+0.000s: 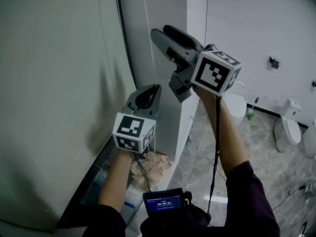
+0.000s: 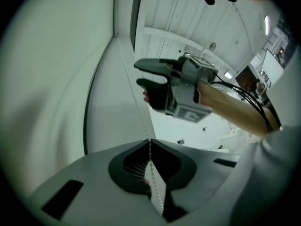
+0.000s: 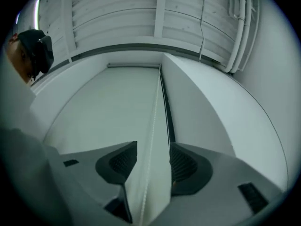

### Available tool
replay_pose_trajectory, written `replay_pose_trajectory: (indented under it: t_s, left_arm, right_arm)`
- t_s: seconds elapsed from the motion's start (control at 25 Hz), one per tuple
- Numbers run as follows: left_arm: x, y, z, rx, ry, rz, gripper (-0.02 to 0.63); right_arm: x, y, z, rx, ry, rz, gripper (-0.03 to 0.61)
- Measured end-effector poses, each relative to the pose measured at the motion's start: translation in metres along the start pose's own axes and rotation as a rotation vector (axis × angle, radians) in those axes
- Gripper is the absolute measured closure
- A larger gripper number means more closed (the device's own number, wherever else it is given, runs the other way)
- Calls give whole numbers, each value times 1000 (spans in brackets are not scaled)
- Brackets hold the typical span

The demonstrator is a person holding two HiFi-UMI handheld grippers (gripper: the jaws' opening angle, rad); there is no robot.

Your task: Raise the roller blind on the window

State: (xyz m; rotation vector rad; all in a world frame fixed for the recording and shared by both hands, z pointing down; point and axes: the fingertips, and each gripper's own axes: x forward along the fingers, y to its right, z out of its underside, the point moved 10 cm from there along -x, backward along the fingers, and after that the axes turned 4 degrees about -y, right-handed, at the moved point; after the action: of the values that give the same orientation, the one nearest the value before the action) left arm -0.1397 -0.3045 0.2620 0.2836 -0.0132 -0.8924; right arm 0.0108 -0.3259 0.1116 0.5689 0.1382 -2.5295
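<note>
Left gripper view: left gripper (image 2: 150, 144) jaws clamped on bead chain (image 2: 135, 105), lower centre, anchoring pull on roller blind (image 2: 51, 88). Right gripper (image 3: 153, 145) jaws wide apart astride chain, not touching, probably staged for regrip.

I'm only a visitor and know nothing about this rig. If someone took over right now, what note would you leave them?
Left gripper: shut on the bead chain; it is the lower of the two.
Right gripper: open and higher up. The chain runs between its jaws, touching neither pad.
Roller blind: hangs low, not yet raised.
Done: one grip on the chain is in place.
Left: probably close the right gripper on the chain, then pull hand over hand until the blind is up.
</note>
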Motion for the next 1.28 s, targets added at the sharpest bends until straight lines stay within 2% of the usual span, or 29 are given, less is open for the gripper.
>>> replay_pose_trajectory:
  t_s: [0.16,0.2,0.32,0.4,0.44,0.48,0.6,0.64,0.72,0.84,0.96,1.04,1.12,1.2,1.28]
  left_arm:
    - [-15,40,49,-84,-75,69,595]
    - [-20,47,55,-105,-72,77,594]
    - [-25,55,51,-119,-68,110,594]
    - [-23,56,45,-88,-83,131,594]
    - [-24,53,45,-104,-73,146,594]
    - [-26,45,45,-161,-41,162,594]
    - [-41,-1,22,-435,126,186,591]
    - [-44,-18,2,-495,176,195,590]
    - [-48,-36,-52,-544,252,225,561]
    - [-64,-10,-136,-524,338,315,489]
    - [-53,4,-194,-475,390,404,448]
    - [-43,0,-205,-476,390,422,448]
    - [-41,-1,-203,-485,390,424,448]
    - [-44,-1,-201,-483,397,415,449]
    - [-45,-1,-201,-473,392,408,449]
  right_arm:
    - [-5,-5,-7,-24,-69,48,376]
    - [-7,-6,-7,-35,-88,64,395]
    - [-7,-11,-7,-76,-131,81,555]
    - [-5,-15,-9,-98,-147,62,560]
    - [-4,-15,-8,-105,-155,54,561]
    - [-3,-15,-7,-104,-161,50,561]
    - [-2,-12,-8,-57,-161,40,561]
    - [-3,-11,-12,-44,-168,33,561]
    - [-15,-19,-20,-53,-199,17,561]
    - [-72,-71,-12,-124,-270,-8,561]
    - [-114,-102,25,-200,-366,-20,561]
    - [-129,-108,64,-220,-451,-30,561]
    - [-144,-110,100,-213,-492,-27,561]
    - [-155,-108,118,-181,-498,-12,561]
    - [-161,-107,120,-156,-496,-10,561]
